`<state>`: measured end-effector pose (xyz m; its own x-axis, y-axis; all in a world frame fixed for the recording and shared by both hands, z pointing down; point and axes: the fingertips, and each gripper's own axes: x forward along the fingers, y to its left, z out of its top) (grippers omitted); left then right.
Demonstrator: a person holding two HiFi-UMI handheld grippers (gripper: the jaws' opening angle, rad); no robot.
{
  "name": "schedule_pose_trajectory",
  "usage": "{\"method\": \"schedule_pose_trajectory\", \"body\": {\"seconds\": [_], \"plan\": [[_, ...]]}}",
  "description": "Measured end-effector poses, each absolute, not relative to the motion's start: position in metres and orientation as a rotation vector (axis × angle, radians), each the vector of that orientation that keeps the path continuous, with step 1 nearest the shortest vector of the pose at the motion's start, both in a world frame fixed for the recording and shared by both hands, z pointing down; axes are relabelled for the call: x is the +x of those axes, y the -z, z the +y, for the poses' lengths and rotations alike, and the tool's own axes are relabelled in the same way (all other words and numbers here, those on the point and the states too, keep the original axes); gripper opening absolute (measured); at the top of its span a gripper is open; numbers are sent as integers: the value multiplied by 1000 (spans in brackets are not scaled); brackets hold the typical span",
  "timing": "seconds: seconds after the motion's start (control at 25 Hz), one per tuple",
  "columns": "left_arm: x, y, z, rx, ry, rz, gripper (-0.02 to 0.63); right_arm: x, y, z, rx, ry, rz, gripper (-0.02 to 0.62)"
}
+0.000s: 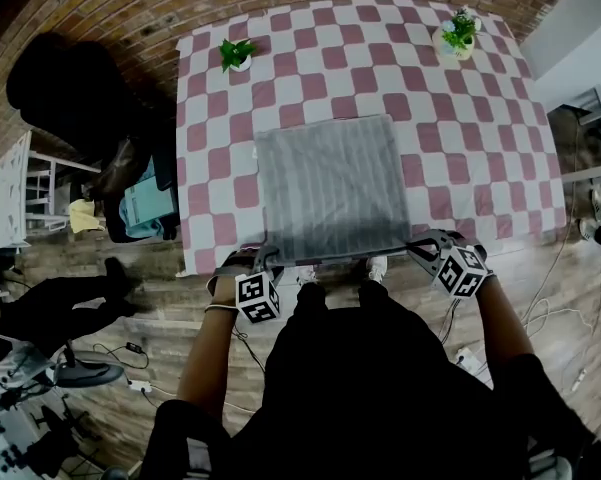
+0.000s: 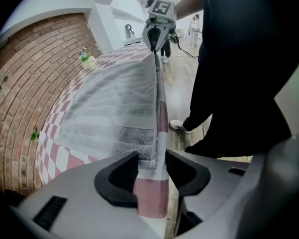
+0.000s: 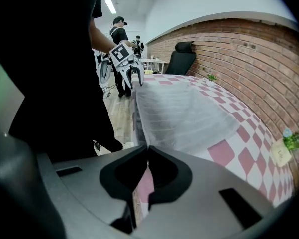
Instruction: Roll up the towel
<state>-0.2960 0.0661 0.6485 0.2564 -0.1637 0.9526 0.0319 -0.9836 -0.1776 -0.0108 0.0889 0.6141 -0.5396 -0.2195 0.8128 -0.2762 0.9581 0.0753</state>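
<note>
One towel [image 1: 330, 188], two grippers, two potted plants [image 1: 237, 54] [image 1: 460, 30] (far table corners). Towel lies flat at the table [image 1: 220, 148]'s near edge, roughly square, so no clear long axis. Left gripper [image 1: 265, 260]: jaws apart, straddling the near-left hem. Right gripper [image 1: 420, 244]: clamped on the near-right corner. The person's body hides part of the hem.

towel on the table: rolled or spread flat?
Spread flat. In the head view the towel lies as one open square on the checkered tablecloth, with no rolled part at any edge.
</note>
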Motion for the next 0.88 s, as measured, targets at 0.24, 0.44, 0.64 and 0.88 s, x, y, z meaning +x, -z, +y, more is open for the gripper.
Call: {"method": "schedule_pose_trajectory", "body": {"seconds": [0.24, 0.44, 0.64, 0.88], "plan": [[-298, -648, 74, -2310, 1847, 162, 120, -12, -616, 94, 332, -81, -2161, 8], [-297, -644, 78, -2332, 1834, 217, 39, -9, -616, 98, 319, -93, -2172, 8], [-297, -640, 75, -2352, 1860, 177, 29, -7, -602, 88, 353, -86, -2209, 8], [-297, -625, 68, -2506, 1893, 224, 29, -7, -592, 79, 328, -81, -2246, 8]]}}
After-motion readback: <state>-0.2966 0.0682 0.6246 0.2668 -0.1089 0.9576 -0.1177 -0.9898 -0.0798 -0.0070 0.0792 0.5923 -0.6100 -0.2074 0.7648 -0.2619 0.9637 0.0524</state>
